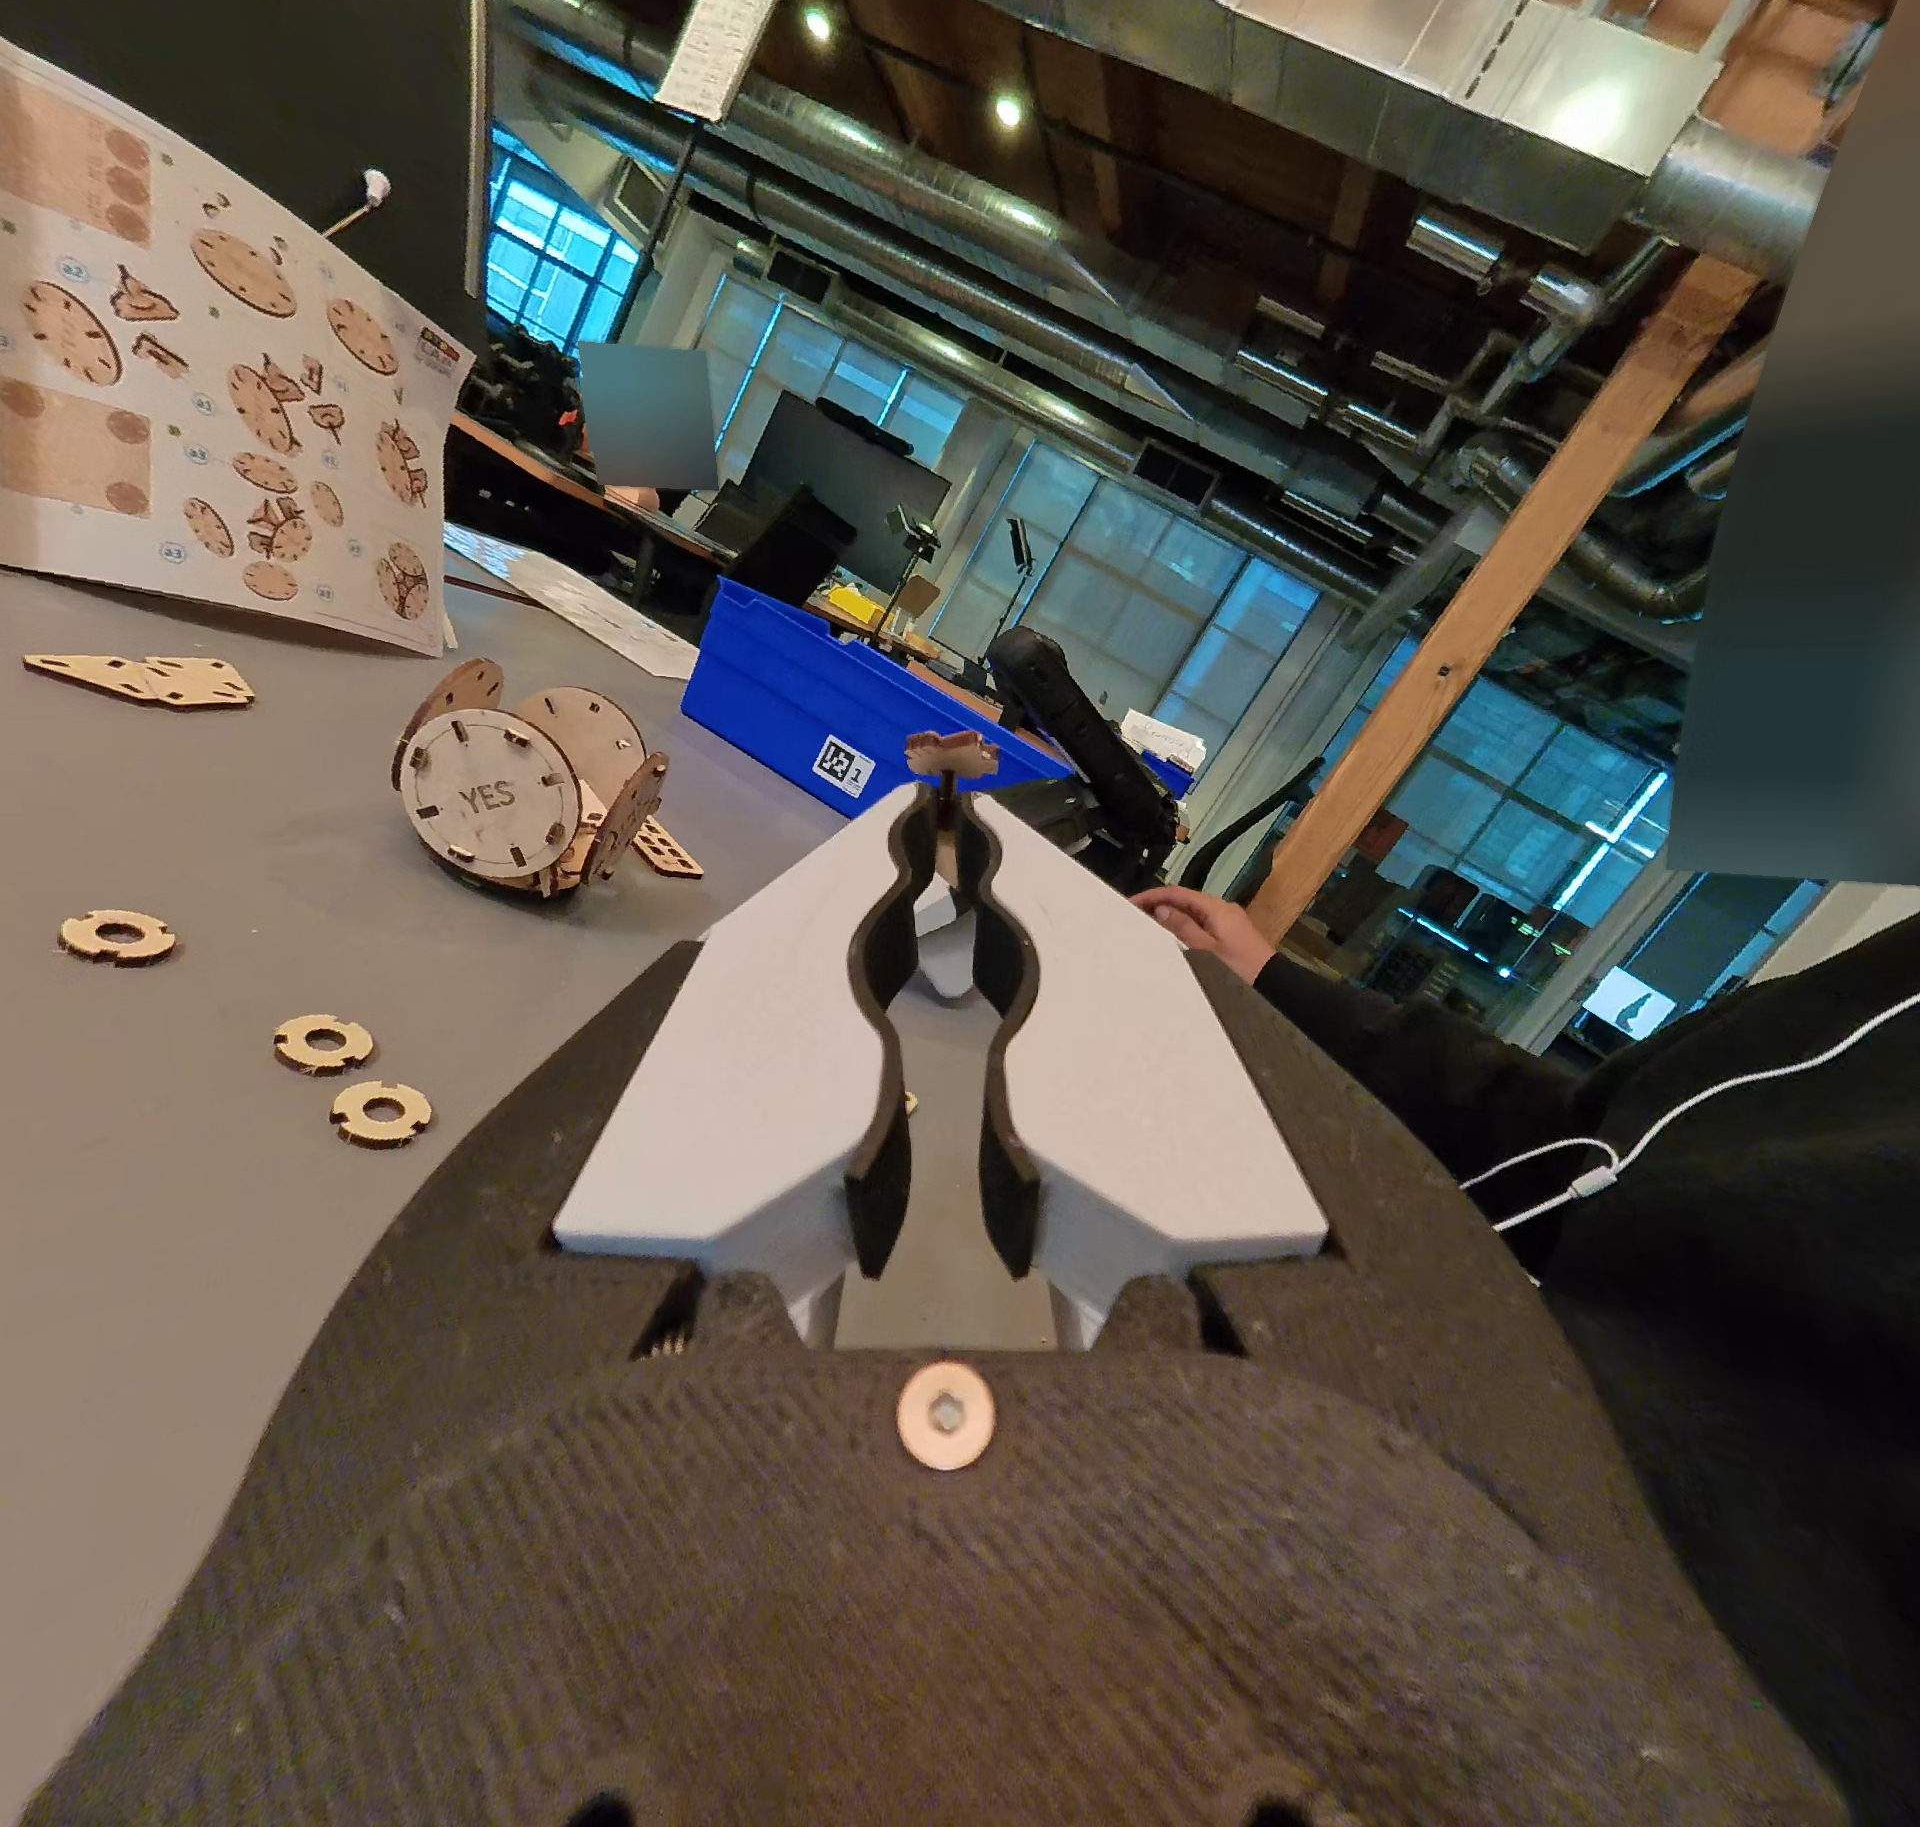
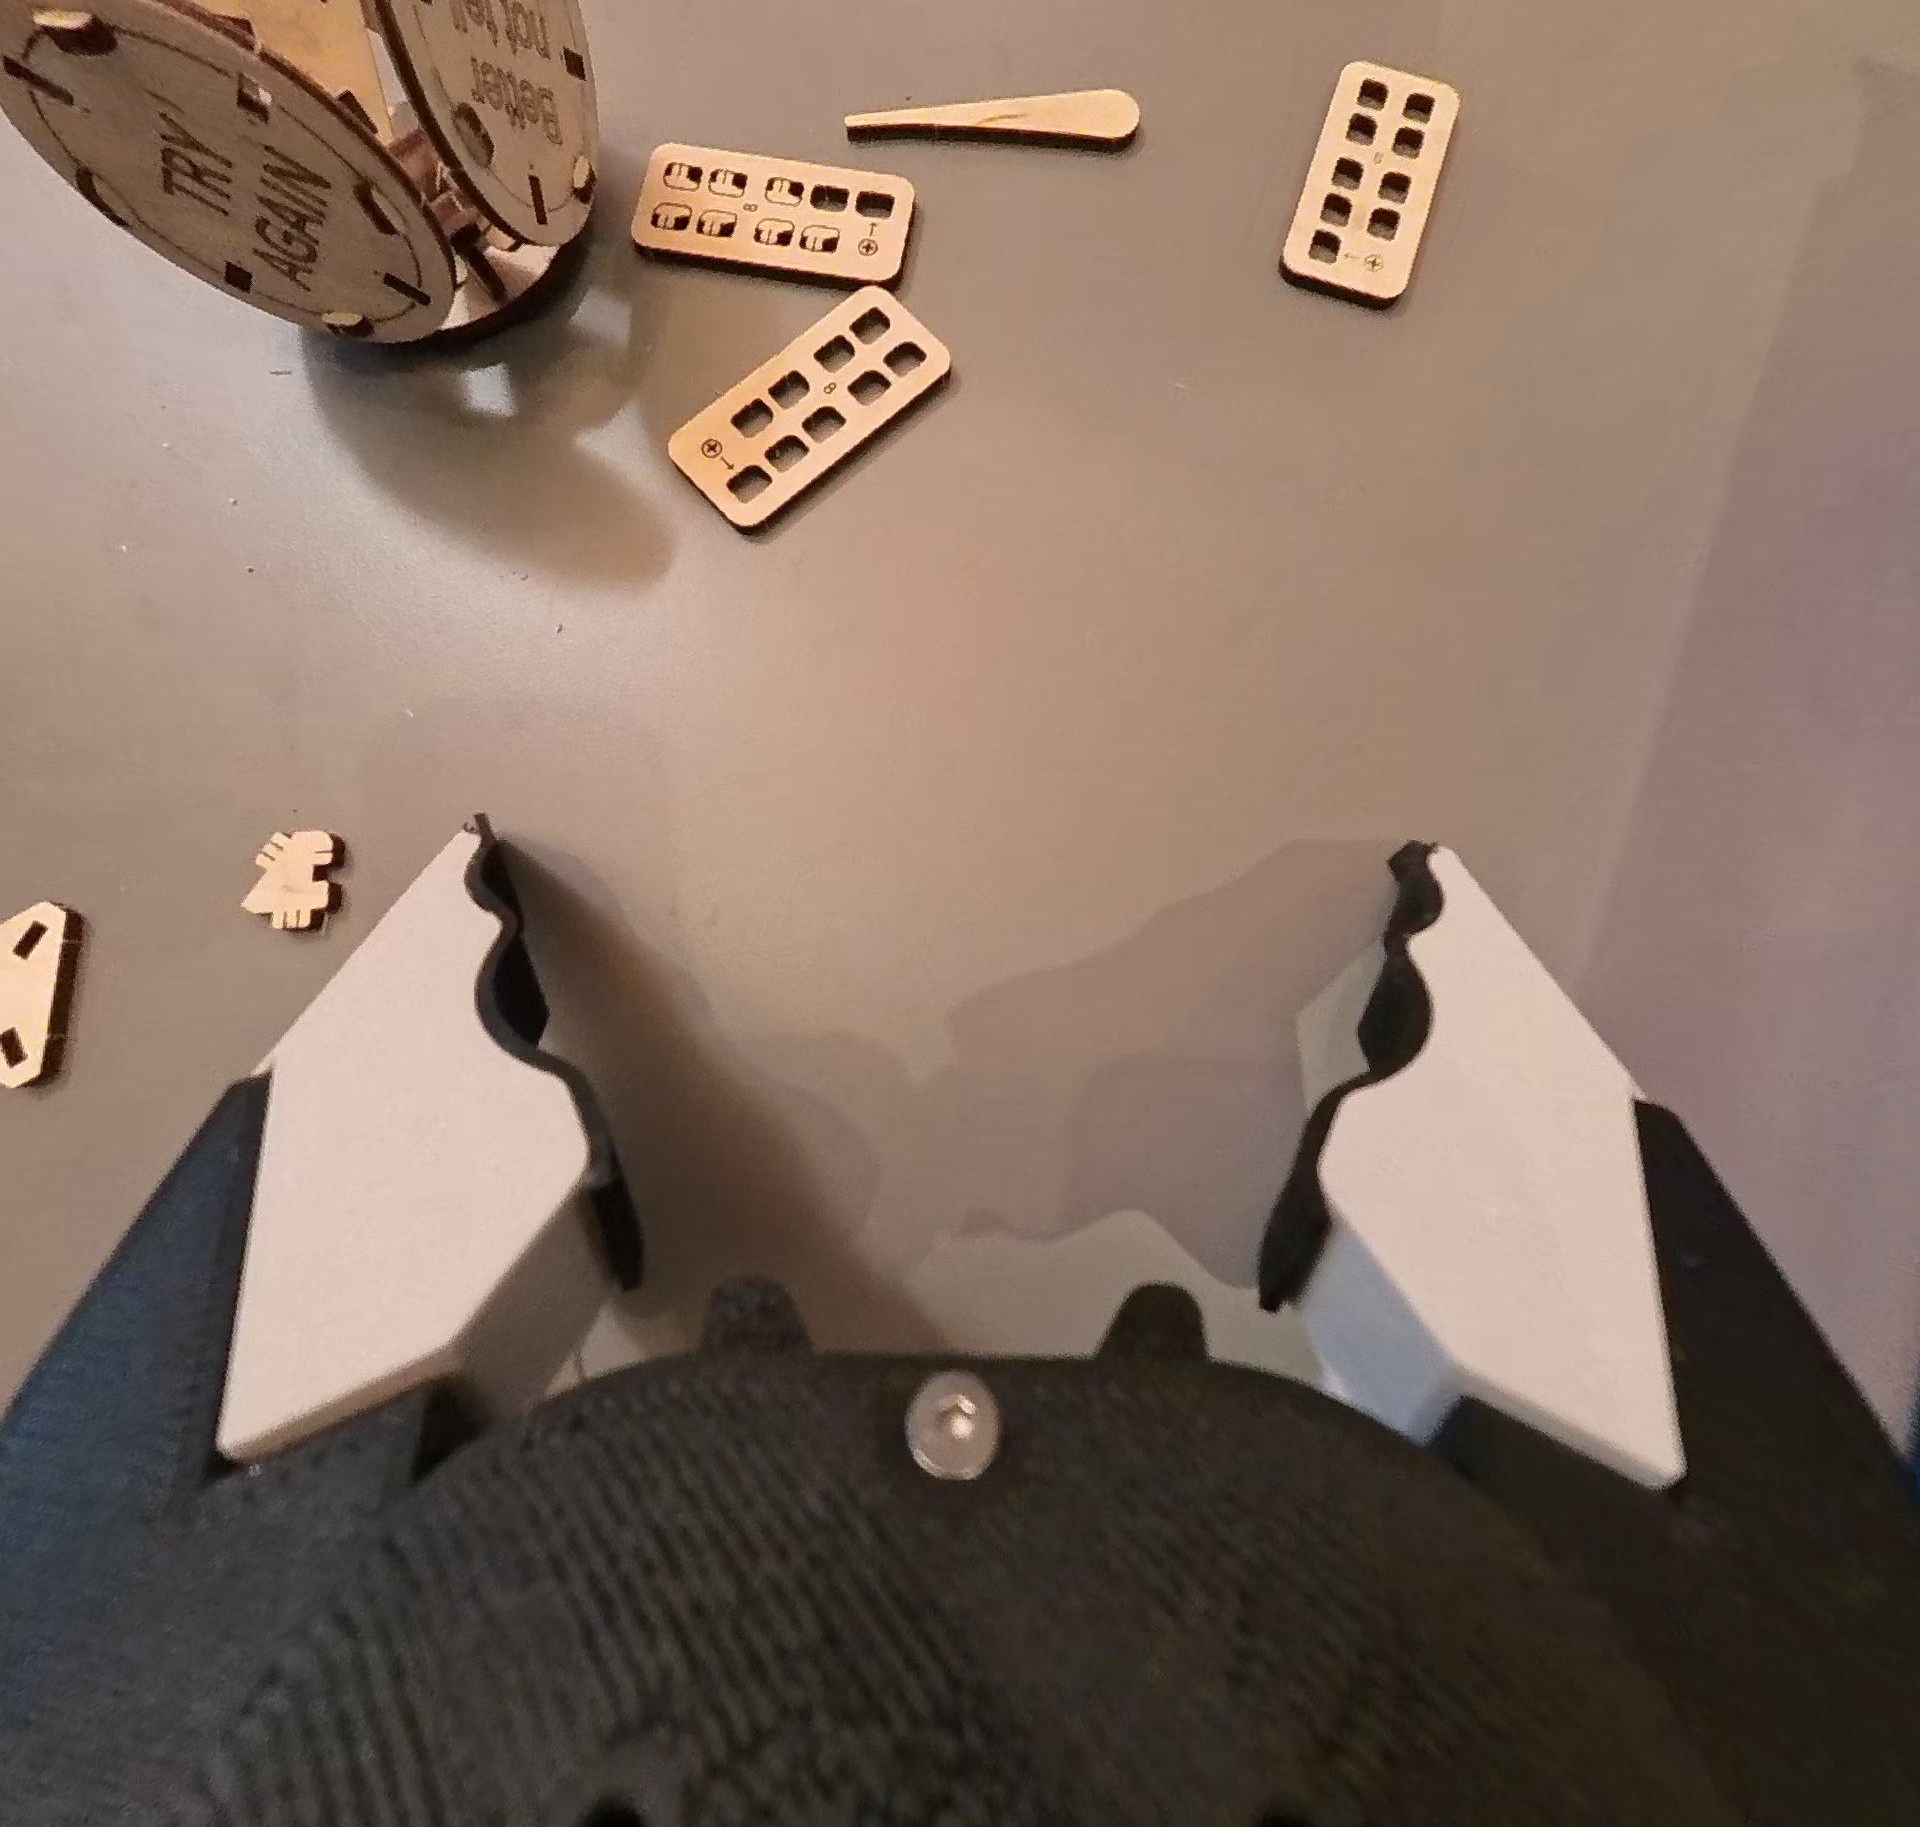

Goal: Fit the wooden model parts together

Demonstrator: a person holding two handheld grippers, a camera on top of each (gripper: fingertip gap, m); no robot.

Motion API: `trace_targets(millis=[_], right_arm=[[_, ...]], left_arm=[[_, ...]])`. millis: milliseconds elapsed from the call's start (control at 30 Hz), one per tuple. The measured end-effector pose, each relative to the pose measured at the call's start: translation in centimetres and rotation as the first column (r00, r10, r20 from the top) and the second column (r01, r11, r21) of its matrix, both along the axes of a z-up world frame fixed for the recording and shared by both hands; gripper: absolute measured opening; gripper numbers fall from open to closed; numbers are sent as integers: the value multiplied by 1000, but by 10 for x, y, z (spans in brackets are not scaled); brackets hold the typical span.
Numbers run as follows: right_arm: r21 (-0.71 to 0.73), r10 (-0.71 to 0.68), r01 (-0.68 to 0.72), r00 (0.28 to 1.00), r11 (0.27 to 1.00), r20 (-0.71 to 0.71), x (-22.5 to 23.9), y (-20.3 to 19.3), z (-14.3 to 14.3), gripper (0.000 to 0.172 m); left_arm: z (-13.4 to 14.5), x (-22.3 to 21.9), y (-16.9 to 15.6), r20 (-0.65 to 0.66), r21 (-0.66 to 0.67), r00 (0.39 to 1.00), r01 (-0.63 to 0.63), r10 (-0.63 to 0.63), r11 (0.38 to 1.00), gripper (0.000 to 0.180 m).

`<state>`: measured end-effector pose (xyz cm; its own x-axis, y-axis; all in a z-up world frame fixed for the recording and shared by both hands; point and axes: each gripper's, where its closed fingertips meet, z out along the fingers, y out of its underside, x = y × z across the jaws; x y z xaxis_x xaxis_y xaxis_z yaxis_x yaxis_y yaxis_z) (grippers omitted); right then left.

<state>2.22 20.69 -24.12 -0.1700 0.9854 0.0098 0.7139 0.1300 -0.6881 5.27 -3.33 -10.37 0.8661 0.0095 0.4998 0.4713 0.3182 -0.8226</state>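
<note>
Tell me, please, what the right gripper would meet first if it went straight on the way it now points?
Probably the bare grey table: the right gripper points down at it with fingers wide apart, and the slotted wooden plate lies farther ahead, though depth is unclear.

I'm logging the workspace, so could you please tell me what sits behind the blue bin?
Behind the blue bin are a black office chair, desks and windows. The bin's inside is hidden by its wall.

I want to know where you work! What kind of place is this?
Probably a big workshop or lab: bare ducts and beams overhead, tall windows, and a grey table strewn with wooden kit parts.
</note>
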Motion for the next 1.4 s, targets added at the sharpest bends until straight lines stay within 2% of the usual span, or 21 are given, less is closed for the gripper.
trace_targets(millis=[1267, 1400], right_arm=[[0, 1, -1, 1000, 1000, 0, 0, -1, -1, 159], [-1, 113, -113, 994, 994, 0, -10, -5, -1, 159]], left_arm=[[3, 4, -1, -9, 25, 1000, 28, -28, 999, 0], [3, 5, -2, -9, 29, 999, 31, -30, 999, 0]])
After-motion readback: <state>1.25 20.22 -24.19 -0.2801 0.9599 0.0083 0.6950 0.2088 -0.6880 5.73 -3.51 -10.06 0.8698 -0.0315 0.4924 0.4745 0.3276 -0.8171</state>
